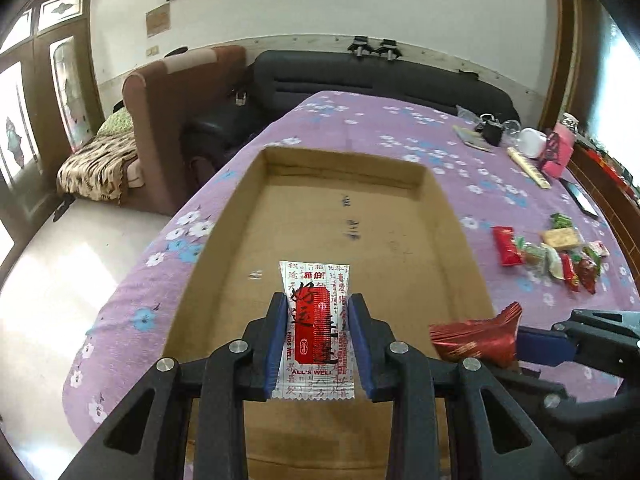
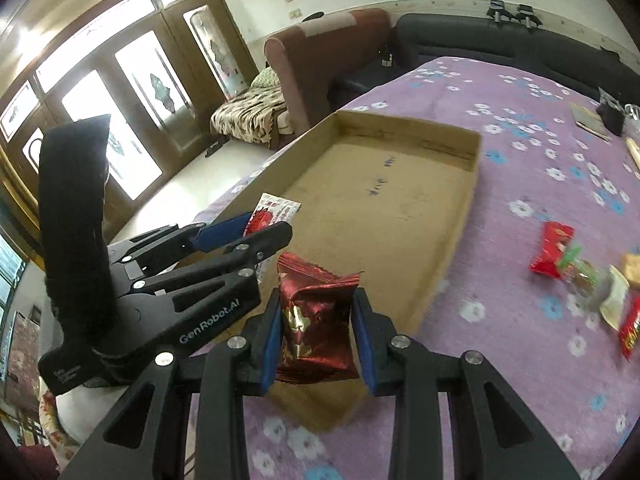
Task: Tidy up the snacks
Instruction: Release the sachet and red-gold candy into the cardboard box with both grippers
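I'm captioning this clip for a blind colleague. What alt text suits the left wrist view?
The left gripper holds a white-and-red snack packet above a shallow cardboard box on a purple floral tablecloth. Loose snacks lie to the right.

The black plastic left gripper (image 1: 318, 334) carries blue finger pads (image 1: 276, 340), round silver screws and triangular cut-outs. At centre left of the right-wrist view, its body reads "GenRobot.AI" in pale letters. The black right gripper (image 2: 318, 334) matches it.

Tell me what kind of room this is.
Probably a home living room: a dark sofa and brown armchair stand by the wall, wooden glazed doors behind, and a table with a flowered purple cloth.
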Demonstrator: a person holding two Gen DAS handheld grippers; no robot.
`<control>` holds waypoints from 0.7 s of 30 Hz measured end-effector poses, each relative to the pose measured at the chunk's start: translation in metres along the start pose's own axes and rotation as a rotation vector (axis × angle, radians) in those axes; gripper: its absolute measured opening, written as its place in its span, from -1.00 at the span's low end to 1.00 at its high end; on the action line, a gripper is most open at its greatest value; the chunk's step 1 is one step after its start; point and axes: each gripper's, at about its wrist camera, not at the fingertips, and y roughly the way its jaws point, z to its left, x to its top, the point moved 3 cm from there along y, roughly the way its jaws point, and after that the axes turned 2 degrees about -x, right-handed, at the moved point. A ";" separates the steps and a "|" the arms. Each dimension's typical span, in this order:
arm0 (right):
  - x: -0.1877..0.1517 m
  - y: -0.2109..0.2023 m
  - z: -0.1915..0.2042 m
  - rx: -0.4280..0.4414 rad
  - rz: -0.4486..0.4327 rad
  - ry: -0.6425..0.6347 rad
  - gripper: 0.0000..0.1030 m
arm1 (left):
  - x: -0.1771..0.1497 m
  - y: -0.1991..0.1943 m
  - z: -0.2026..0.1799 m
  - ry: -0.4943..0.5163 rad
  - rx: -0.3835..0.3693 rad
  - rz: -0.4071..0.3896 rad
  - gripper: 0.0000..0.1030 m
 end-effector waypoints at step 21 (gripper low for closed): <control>-0.002 -0.005 -0.008 -0.023 -0.046 0.024 -0.23 | 0.007 -0.017 0.001 0.029 0.127 -0.054 0.41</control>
